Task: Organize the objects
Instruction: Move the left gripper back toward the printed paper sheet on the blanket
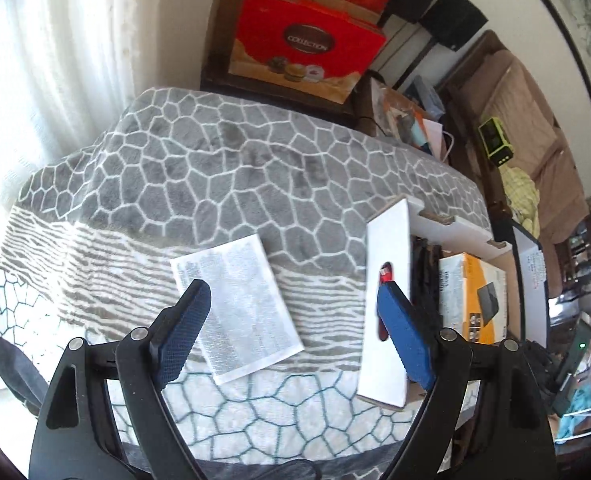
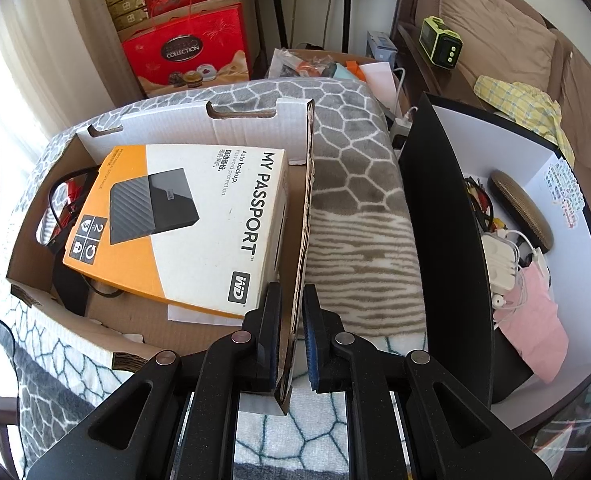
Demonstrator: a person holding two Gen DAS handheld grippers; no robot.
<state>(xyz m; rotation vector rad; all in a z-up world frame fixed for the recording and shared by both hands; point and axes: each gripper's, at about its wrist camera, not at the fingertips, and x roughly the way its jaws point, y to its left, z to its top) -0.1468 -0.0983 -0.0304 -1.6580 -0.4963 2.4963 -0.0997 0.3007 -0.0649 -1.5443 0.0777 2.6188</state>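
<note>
- On the blanket (image 1: 223, 168), left of the box (image 2: 199, 128), lies a printed leaflet (image 1: 239, 308).
- Left gripper (image 1: 295, 320) hangs over the leaflet, jaws wide apart, nothing between them.
- Right gripper (image 2: 291, 320) is clamped on the box's right wall.
- Inside the box: a hard-drive carton (image 2: 183, 224) over cables (image 2: 61, 204).

Plush blanket (image 1: 223, 168), corrugated cardboard box (image 2: 251, 130)

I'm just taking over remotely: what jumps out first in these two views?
The orange-and-white hard-drive box lies in the open cardboard box on the patterned blanket. The right gripper is shut on that box's side wall. The left gripper hangs open above a printed paper sheet lying on the blanket.
</note>
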